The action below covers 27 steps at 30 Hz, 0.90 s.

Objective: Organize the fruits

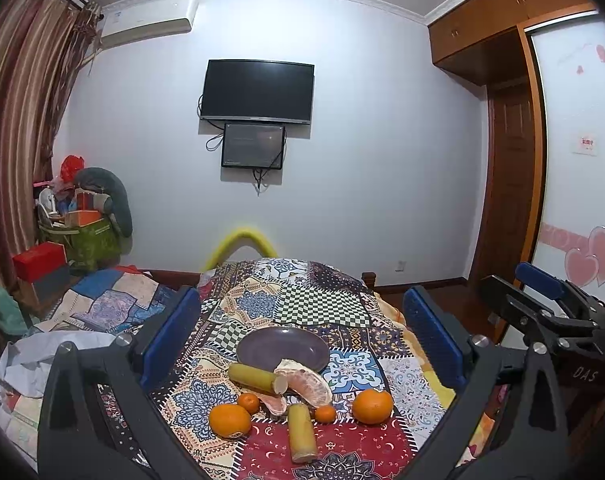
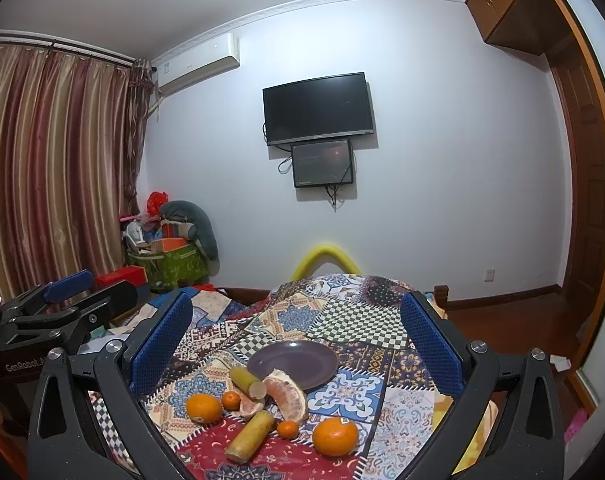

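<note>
An empty purple plate [image 1: 283, 346] [image 2: 293, 360] lies on the patchwork cloth. In front of it lie peeled pomelo segments [image 1: 308, 382] [image 2: 288, 394], two yellow sugarcane pieces [image 1: 254, 376] [image 1: 301, 432], two large oranges [image 1: 229, 420] [image 1: 372, 406] and two small tangerines [image 1: 248, 402] [image 1: 325, 414]. My left gripper [image 1: 302, 332] is open and empty, held above and behind the fruit. My right gripper [image 2: 298, 340] is open and empty, likewise hovering short of the fruit. Each gripper shows at the edge of the other's view.
The patchwork cloth [image 1: 322, 304] covers a raised surface with a yellow padded arc [image 1: 242, 240] at its far end. A bed with bedding [image 1: 82, 312] lies left. Boxes and a green bin [image 1: 86, 236] stand in the corner. A TV [image 1: 257, 91] hangs on the wall.
</note>
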{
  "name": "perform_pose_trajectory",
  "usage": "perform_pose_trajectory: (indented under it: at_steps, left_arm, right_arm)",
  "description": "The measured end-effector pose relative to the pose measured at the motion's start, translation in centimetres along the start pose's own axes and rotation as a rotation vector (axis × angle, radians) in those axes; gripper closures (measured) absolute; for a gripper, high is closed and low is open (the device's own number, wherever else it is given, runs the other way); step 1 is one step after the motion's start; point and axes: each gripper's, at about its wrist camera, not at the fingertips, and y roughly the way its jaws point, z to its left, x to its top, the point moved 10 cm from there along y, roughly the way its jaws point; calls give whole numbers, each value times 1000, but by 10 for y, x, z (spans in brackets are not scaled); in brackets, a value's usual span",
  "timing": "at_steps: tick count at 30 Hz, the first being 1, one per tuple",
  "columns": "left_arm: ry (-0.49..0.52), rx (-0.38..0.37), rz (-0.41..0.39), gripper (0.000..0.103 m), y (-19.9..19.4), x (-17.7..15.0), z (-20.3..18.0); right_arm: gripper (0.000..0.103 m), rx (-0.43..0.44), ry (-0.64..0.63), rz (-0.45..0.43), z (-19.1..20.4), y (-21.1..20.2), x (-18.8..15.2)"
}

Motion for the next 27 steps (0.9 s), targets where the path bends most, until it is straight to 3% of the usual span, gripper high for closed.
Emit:
perform_pose_trajectory:
  at_steps: [27]
  left_arm:
    - [-4,-12,14,0,1,0,1]
  right_arm:
    - [0,4,-3,-3,3,-3,-1]
